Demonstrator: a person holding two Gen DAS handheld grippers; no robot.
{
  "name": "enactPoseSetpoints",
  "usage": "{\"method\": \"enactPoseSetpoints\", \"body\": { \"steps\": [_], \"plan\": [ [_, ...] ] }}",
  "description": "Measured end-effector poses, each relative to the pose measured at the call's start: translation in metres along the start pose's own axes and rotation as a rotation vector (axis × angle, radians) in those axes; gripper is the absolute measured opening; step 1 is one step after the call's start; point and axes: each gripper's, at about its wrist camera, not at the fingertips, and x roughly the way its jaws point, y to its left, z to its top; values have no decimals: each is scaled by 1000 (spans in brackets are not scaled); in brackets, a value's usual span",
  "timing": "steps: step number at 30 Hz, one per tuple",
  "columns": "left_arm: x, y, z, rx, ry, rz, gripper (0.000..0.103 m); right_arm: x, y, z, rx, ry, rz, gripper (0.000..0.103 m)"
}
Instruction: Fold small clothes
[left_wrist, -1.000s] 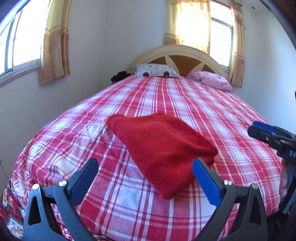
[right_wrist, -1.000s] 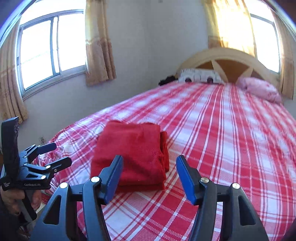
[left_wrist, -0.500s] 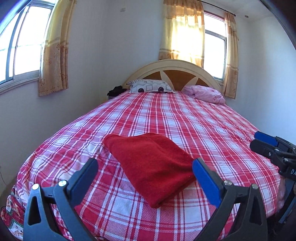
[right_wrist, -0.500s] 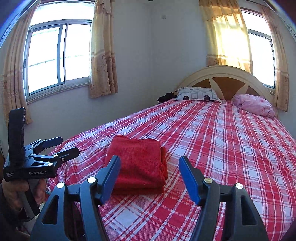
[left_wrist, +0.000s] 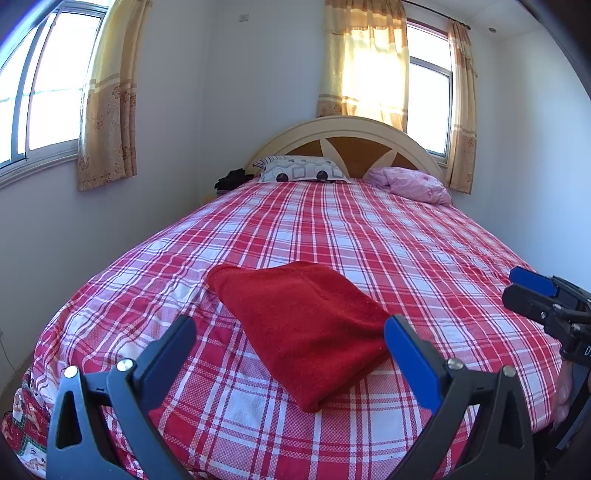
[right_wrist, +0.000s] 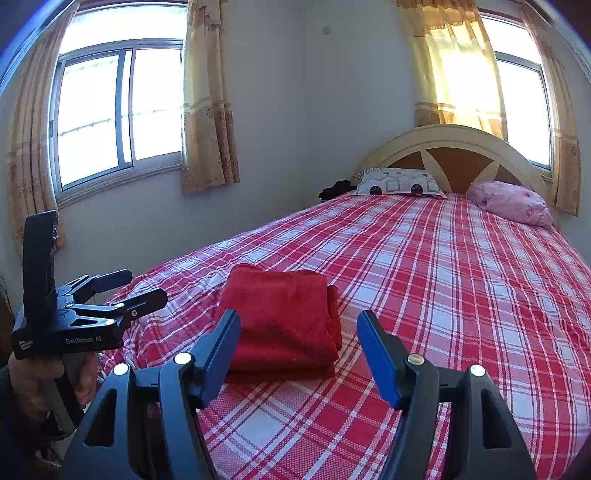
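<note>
Left wrist view: the left tool (left_wrist: 290, 334) is held above the foot of the bed (left_wrist: 369, 236), jaws wide apart, gripping nothing. The cloth (left_wrist: 303, 325), red and folded into a compact stack, lies on the plaid cover just ahead of the tool, between the two fingers as seen from here but not touching them. One corner of the cloth points back toward the tool. To the tool's right, at the frame edge, the right tool (left_wrist: 532, 291) shows from the side, clear of the bed cover; from this angle I cannot tell its jaw gap. Far ahead, a patterned pillow (left_wrist: 303, 173) and a pink pillow (left_wrist: 410, 184) lie against the headboard (left_wrist: 347, 140).

Right wrist view: the right tool (right_wrist: 299, 341) is likewise held off the bed, jaws apart and empty. The cloth (right_wrist: 282, 317) sits just ahead and slightly left of centre. This view shows what the other does not: the layered folded edges along the near and right sides of the cloth, stacked one on another. It also shows the left tool (right_wrist: 136, 288) from the side, to the left of the cloth and apart from it, with a hand (right_wrist: 48, 376) on its grip, and a side window (right_wrist: 118, 110) on the left wall.
</note>
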Motion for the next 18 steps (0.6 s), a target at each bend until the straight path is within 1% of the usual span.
{"method": "enactPoseSetpoints", "body": {
  "steps": [5,11,18],
  "plan": [
    [-1,-1,0,8,0,6,103,0,0,-3,2,7,2,66],
    [0,-3,3,23,10,31,103,-1,-1,-3,4,2,0,66],
    [0,-3,4,9,20,33,103,-6,2,-3,-7,-11,1,66]
  ]
}}
